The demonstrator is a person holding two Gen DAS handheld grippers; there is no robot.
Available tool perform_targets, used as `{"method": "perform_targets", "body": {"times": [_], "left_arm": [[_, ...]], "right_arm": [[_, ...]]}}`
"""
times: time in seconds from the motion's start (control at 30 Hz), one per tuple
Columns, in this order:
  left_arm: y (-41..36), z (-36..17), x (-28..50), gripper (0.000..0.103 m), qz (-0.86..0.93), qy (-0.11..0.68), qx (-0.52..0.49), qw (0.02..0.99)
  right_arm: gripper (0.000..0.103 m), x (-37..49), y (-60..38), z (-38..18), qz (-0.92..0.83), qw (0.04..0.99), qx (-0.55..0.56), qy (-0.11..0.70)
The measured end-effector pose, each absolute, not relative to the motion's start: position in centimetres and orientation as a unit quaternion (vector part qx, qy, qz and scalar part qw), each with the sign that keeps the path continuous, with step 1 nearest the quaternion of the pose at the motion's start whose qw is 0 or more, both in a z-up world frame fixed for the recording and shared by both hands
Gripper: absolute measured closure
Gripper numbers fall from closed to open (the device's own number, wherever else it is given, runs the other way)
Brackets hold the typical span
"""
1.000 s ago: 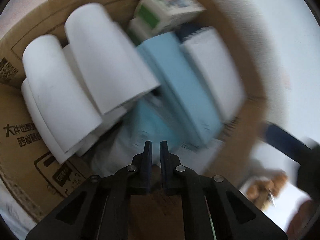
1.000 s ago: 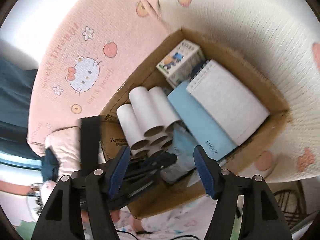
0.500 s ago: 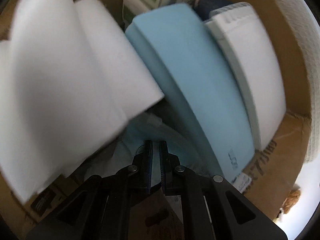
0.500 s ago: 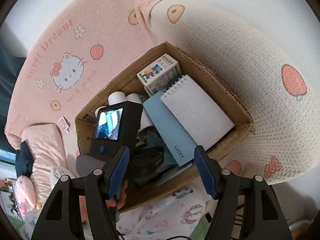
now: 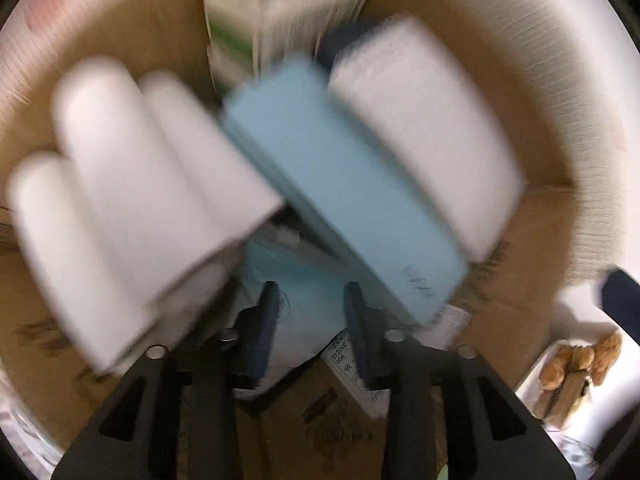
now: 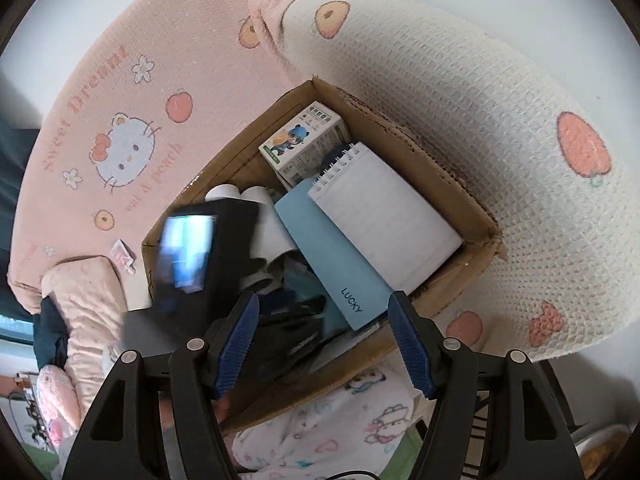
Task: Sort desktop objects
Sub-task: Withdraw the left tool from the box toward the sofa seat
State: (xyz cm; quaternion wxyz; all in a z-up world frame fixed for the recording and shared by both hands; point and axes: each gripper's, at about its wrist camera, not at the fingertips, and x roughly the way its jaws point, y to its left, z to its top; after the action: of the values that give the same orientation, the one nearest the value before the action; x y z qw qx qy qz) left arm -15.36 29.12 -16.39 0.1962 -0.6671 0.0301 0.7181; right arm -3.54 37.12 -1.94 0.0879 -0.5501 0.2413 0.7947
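Observation:
An open cardboard box (image 6: 440, 184) holds white paper rolls (image 5: 132, 184), a light-blue notebook (image 5: 344, 208) marked LUCKY, a white spiral notepad (image 6: 384, 216) and a small printed carton (image 6: 308, 140). My left gripper (image 5: 311, 294) points down into the box. Its jaws are opening over a light-blue packet in clear wrap (image 5: 304, 332), which lies below and between the pads without being pressed. The left wrist view is blurred. From the right wrist view its lit screen (image 6: 188, 252) hides part of the rolls. My right gripper (image 6: 323, 308) hangs open above the box's near edge with nothing between its fingers.
A pink cartoon-cat blanket (image 6: 120, 132) lies left of the box and a cream waffle blanket with peach prints (image 6: 460, 92) right of it. White patterned cloth (image 6: 340, 424) lies at the near side. A brown plush item (image 5: 576, 364) sits outside the box's right wall (image 5: 540, 240).
My left gripper's jaws were shut in both earlier frames and now stand apart; the box contents look farther off than half a second ago. The right gripper stays open.

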Motion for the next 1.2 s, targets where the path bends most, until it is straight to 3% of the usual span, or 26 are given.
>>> {"method": "perform_targets", "body": {"times": [0.1,0.37,0.4,0.43,0.5,0.63,0.97,1.2], "left_arm": [[27.3,-13.2,-14.5,0.055,0.741,-0.007,-0.636,0.215],[20.0,-6.4,-11.5,0.055,0.826,-0.137,-0.467,0.284],[19.0,-6.2,-10.8,0.063,0.829,-0.15,-0.456,0.288],[18.0,-6.1,-10.9,0.081,0.832,-0.156,-0.448,0.288],[16.4,-6.3,-10.7,0.096,0.836,-0.168,-0.437,0.285],[12.3,-6.2,-9.3,0.098,0.836,-0.201,-0.412,0.3],[3.7,-8.1,-3.0,0.098,0.88,-0.115,-0.369,0.275],[-1.3,-8.8,-0.5,0.098,0.919,-0.045,-0.321,0.222]], "right_arm": [[0.038,-3.3,36.7,-1.0,0.8,0.099,-0.542,0.238],[0.032,-2.8,34.0,1.4,0.816,0.094,-0.524,0.224],[0.032,-2.9,33.8,1.6,0.817,0.093,-0.524,0.223],[0.032,-2.9,33.3,1.8,0.818,0.092,-0.523,0.222],[0.032,-2.9,32.3,2.1,0.82,0.09,-0.523,0.217],[0.032,-2.9,30.3,2.6,0.82,0.086,-0.525,0.211],[0.031,-1.8,22.3,3.5,0.839,0.056,-0.512,0.177],[0.031,-3.0,16.9,1.8,0.838,0.067,-0.533,0.101]]}}
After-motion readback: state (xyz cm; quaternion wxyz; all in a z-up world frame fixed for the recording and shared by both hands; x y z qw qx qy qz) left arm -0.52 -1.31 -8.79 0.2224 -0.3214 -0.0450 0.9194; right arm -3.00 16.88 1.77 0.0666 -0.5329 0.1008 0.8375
